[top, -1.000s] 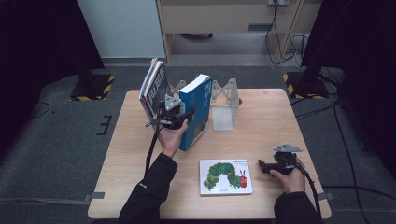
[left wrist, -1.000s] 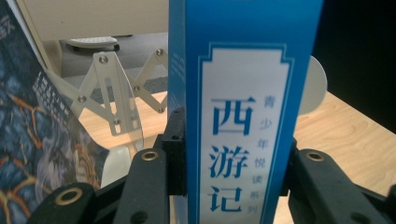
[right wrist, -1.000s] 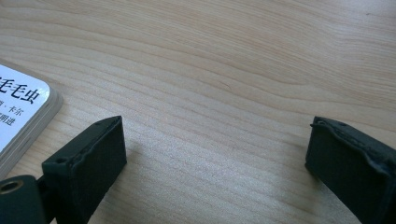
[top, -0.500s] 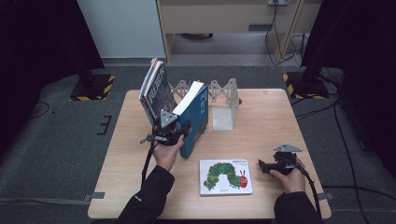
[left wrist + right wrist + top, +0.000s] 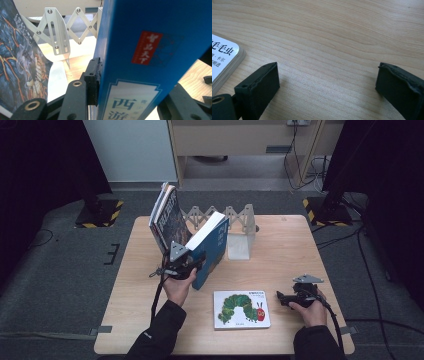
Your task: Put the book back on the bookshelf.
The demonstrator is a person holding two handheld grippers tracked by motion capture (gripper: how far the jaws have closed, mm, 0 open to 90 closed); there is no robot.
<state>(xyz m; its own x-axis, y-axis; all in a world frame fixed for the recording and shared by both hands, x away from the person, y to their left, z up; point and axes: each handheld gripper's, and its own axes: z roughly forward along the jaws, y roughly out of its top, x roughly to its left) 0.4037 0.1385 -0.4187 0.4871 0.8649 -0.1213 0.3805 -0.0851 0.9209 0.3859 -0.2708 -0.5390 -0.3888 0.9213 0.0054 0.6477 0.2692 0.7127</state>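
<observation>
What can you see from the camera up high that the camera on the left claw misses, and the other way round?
The high view takes in the whole table, both hands, the right claw resting open on the wood, and a caterpillar picture book lying flat. The left claw view gets close enough to read the red label and Chinese lettering on the blue book's cover. Both show the blue book clamped in the left claw, the dark illustrated book beside it, and the white folding rack behind.

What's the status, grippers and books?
Left gripper shut on blue book, tilted beside dark book. Right gripper open, idle on table beside caterpillar book. Nothing in the way.
</observation>
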